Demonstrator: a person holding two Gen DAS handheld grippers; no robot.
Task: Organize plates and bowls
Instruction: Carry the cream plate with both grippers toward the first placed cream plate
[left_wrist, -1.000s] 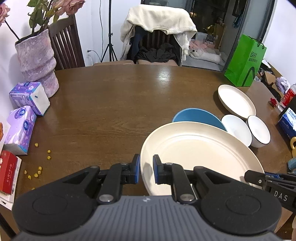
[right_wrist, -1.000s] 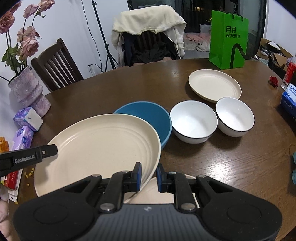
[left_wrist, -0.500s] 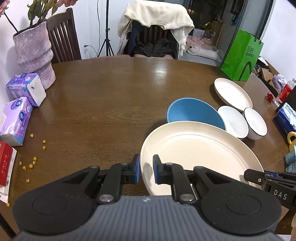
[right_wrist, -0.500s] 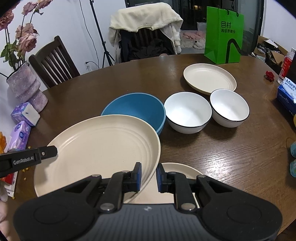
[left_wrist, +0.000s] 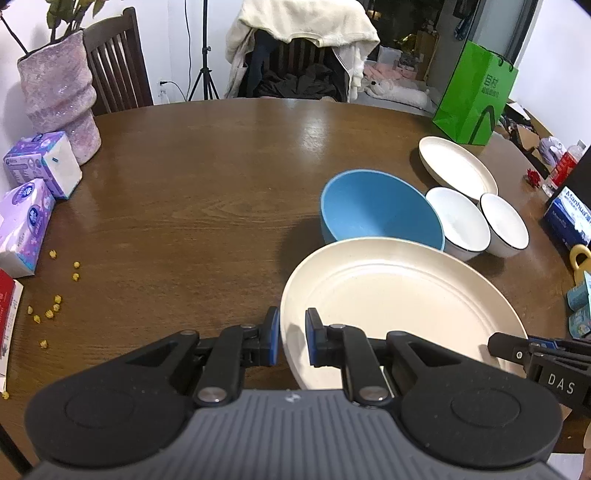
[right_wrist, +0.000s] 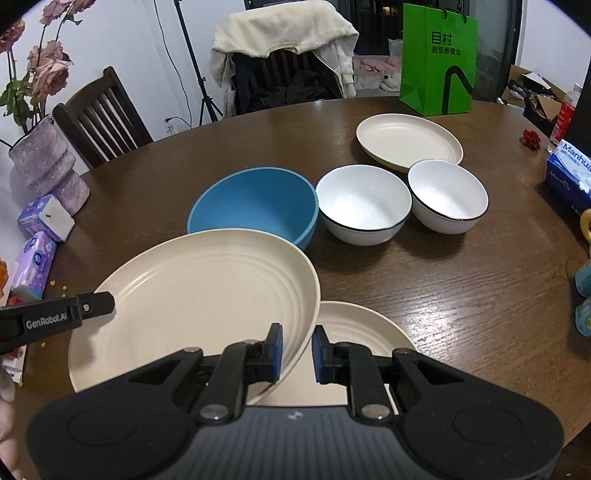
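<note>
A large cream plate (left_wrist: 399, 295) (right_wrist: 207, 295) hangs above the table, held from both sides. My left gripper (left_wrist: 290, 341) is shut on its left rim and my right gripper (right_wrist: 297, 352) is shut on its right rim. Under its right part a second cream plate (right_wrist: 354, 328) lies on the table. Behind it stand a blue bowl (left_wrist: 376, 210) (right_wrist: 258, 203), two white bowls (right_wrist: 364, 203) (right_wrist: 447, 194) and a third cream plate (right_wrist: 408, 140) (left_wrist: 456, 162).
The round wooden table (left_wrist: 203, 166) carries a pink vase (left_wrist: 61, 96), tissue packs (left_wrist: 33, 192) and yellow crumbs (left_wrist: 55, 306) at left. A green bag (right_wrist: 437, 59) stands at the back, a blue tissue box (right_wrist: 569, 170) at right. Chairs stand behind.
Both grippers have carried the large plate toward me and lower; the bowls behind now show more fully, and the plate lying beneath has come further into the right wrist view.
</note>
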